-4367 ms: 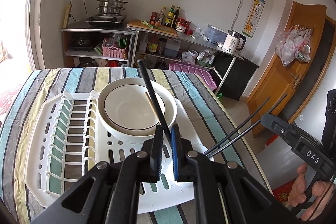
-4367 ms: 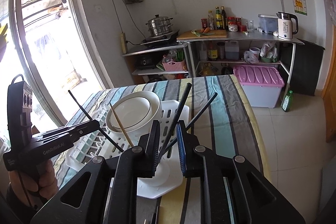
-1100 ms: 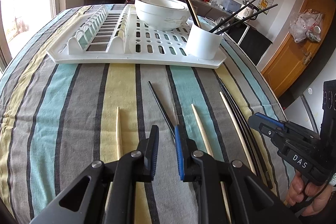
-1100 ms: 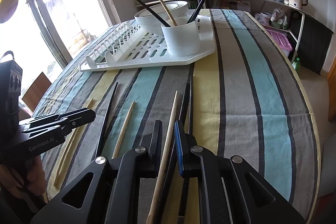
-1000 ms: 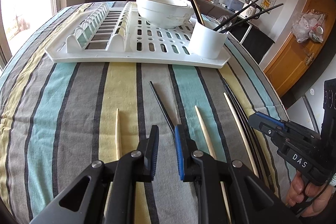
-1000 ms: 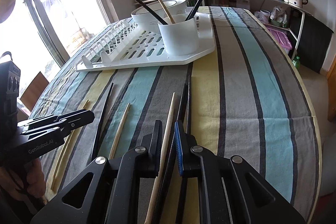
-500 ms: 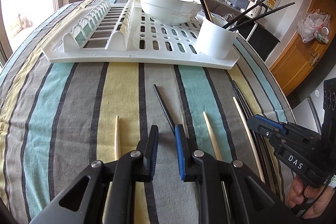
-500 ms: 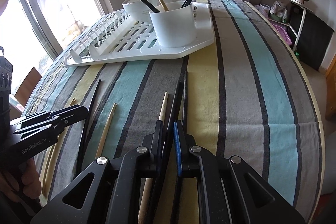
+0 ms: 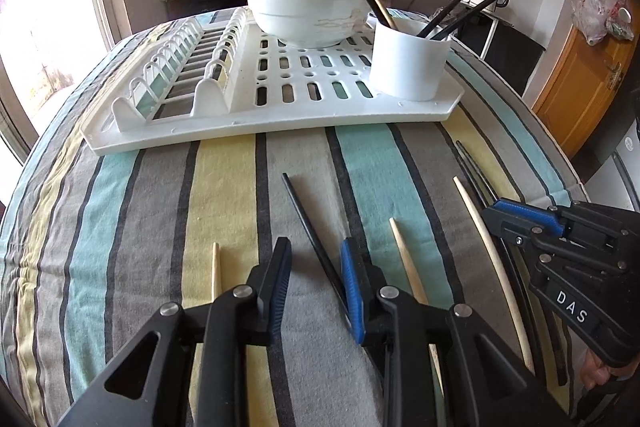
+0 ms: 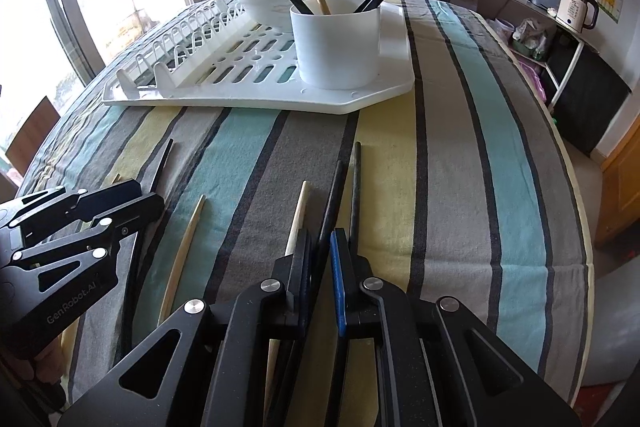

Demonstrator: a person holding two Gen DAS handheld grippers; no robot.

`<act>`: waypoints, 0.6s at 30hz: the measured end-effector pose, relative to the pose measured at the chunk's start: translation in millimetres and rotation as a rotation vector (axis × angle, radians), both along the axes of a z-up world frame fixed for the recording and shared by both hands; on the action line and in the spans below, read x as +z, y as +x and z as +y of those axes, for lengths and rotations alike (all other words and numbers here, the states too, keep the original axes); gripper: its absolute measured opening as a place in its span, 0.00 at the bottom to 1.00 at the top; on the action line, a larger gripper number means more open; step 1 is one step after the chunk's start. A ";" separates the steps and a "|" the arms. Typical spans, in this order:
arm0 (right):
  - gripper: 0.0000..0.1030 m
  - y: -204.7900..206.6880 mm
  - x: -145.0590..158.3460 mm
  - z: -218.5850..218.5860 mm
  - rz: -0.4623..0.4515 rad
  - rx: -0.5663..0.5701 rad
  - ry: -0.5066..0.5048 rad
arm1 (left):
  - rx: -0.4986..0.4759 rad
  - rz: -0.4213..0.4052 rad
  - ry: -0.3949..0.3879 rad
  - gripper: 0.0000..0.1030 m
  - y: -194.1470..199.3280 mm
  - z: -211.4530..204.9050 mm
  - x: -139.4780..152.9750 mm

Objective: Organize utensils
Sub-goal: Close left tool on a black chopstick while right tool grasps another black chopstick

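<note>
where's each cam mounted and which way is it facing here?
Left wrist: on the left tongs, angled down along open fingers at a black chopstick on the striped cloth; right tongs and fingers of the hand show at right.
Right wrist: on the right tongs, angled down, shut on a black chopstick; left tongs show at left.
Shared: white rack, cup, bowl.
</note>
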State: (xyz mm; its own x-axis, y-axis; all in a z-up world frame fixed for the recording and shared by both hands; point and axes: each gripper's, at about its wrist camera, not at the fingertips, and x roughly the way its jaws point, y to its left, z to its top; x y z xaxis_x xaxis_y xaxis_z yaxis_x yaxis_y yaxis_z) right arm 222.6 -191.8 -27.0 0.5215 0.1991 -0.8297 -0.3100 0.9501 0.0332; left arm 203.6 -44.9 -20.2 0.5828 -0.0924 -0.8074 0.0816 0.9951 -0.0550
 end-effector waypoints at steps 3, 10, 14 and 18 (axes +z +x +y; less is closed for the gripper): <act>0.06 0.3 -0.2 1.0 0.002 0.007 -0.003 | 0.001 -0.002 0.010 0.19 1.2 0.4 0.2; 0.05 -0.3 0.0 -5.7 0.006 -0.001 0.060 | -0.026 0.009 -0.011 0.09 3.8 2.0 0.8; 0.05 -3.5 5.1 -10.0 -0.010 0.000 0.096 | -0.032 0.016 -0.047 0.07 4.1 6.9 3.0; 0.05 -7.3 14.4 -12.0 -0.037 0.004 0.122 | -0.051 -0.013 -0.067 0.06 -1.9 7.8 13.6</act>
